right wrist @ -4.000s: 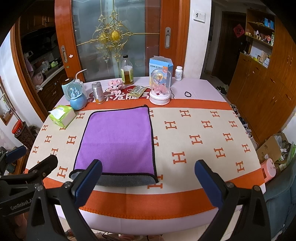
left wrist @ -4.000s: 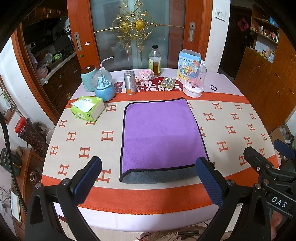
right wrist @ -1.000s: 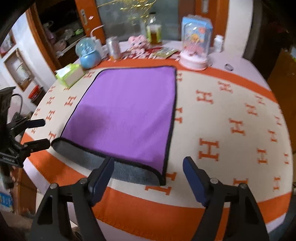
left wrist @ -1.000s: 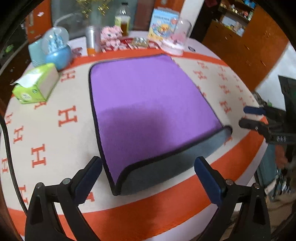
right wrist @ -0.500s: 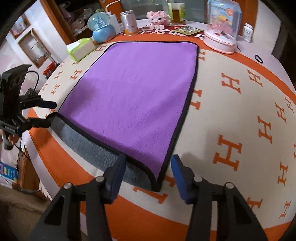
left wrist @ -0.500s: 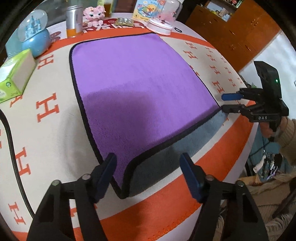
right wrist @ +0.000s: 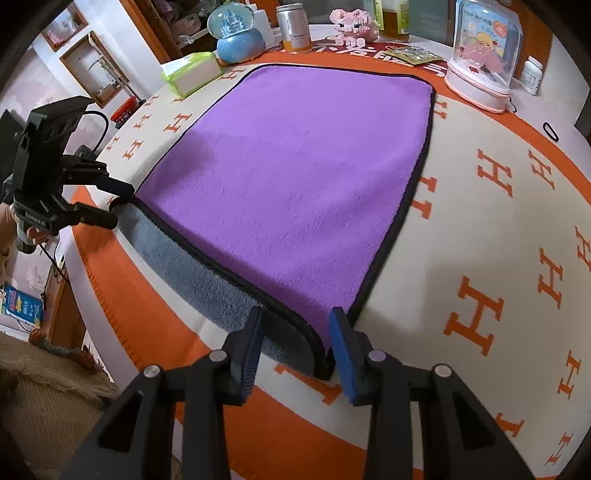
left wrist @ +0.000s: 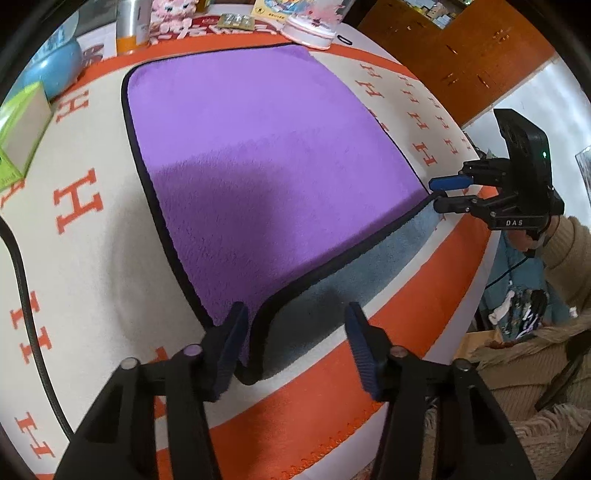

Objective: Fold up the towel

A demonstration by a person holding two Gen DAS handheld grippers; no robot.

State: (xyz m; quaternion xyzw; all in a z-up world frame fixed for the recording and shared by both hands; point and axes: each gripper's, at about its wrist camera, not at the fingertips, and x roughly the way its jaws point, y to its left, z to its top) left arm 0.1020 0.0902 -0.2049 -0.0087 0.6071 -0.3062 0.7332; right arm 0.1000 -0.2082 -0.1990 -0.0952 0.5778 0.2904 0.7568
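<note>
Two grippers are sitting at the near edge of the tabletop (right wrist: 480, 221), one at each near corner of the purple towel (right wrist: 295, 177). This towel is lying flat in the middle of the round tabletop, with its gray underside (left wrist: 332, 288) peeking out along the near edge. Over at the near-left corner, the left gripper (left wrist: 293, 345) is holding its fingers apart, with the towel corner lying between them and one finger (left wrist: 232, 332) just touching the black trim. Over at the near-right corner, the right gripper (right wrist: 297, 345) is also holding its fingers apart, and the corner is poking into the gap between them. Along the far edge of the tabletop, a blue snow globe (right wrist: 240, 33), a green tissue box (right wrist: 192, 72), a metal can (right wrist: 294, 27) and a pink dome toy (right wrist: 484, 55) are standing behind the towel.
</note>
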